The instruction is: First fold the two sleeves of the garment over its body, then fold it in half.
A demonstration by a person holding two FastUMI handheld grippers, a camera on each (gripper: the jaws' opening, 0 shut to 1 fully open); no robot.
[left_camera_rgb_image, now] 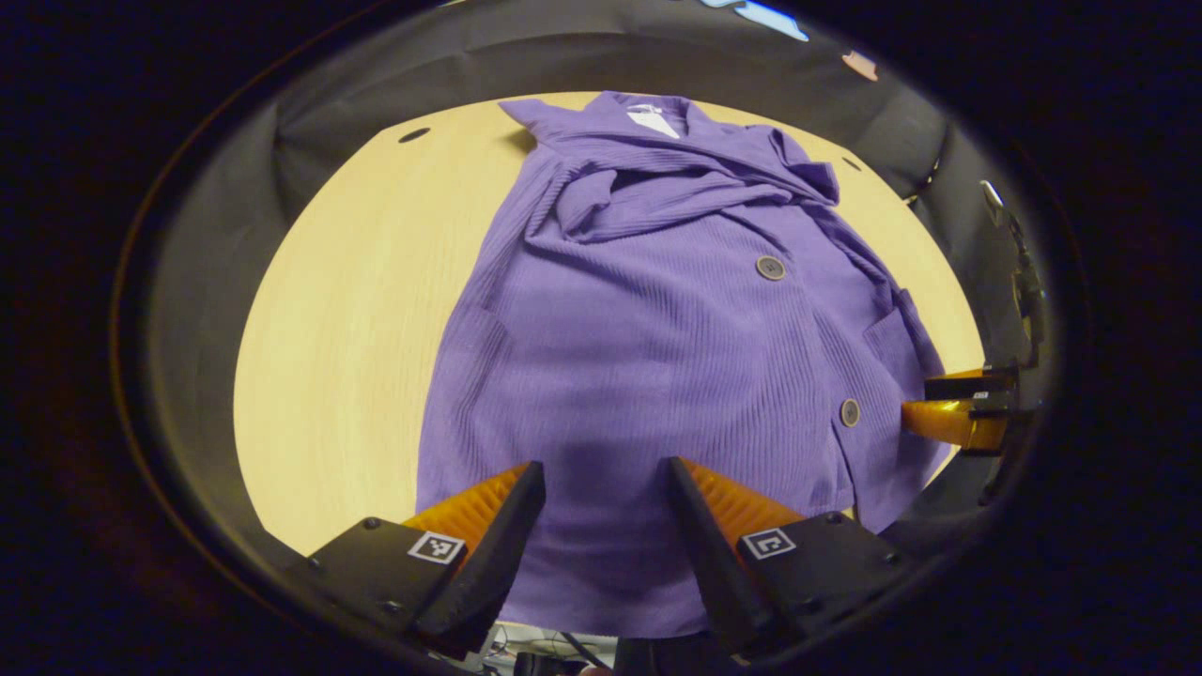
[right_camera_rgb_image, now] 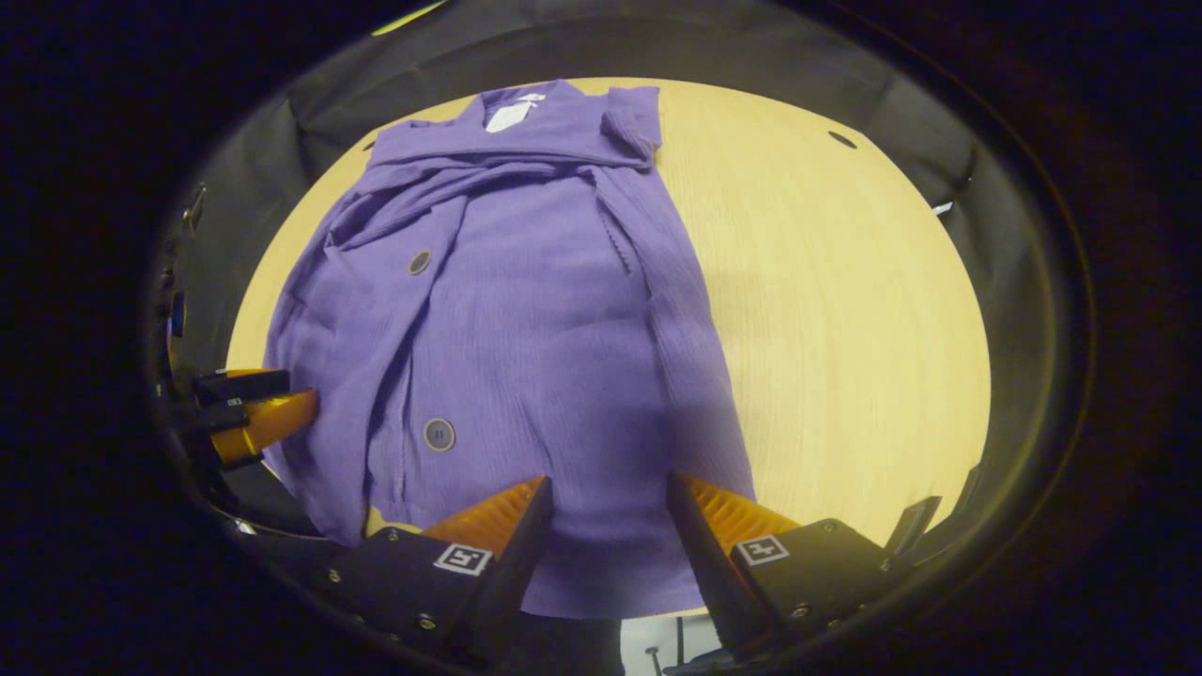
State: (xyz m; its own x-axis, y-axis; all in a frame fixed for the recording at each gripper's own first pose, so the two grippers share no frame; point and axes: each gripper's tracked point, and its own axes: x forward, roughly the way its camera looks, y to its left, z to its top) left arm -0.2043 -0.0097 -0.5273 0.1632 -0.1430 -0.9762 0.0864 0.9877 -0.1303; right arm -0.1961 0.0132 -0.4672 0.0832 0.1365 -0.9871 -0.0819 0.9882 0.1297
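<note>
With sleeves already crossed, the garment (left_camera_rgb_image: pixel 657 338) runs lengthwise away from both released claws, left claw (left_camera_rgb_image: pixel 606 512) and right claw (right_camera_rgb_image: pixel 608 526), poised over its near hem.

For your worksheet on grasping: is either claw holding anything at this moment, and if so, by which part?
Nothing is held. The left claw and the right claw are both open above the hem end of the purple garment, with cloth showing in the gap between their fingers.
</note>
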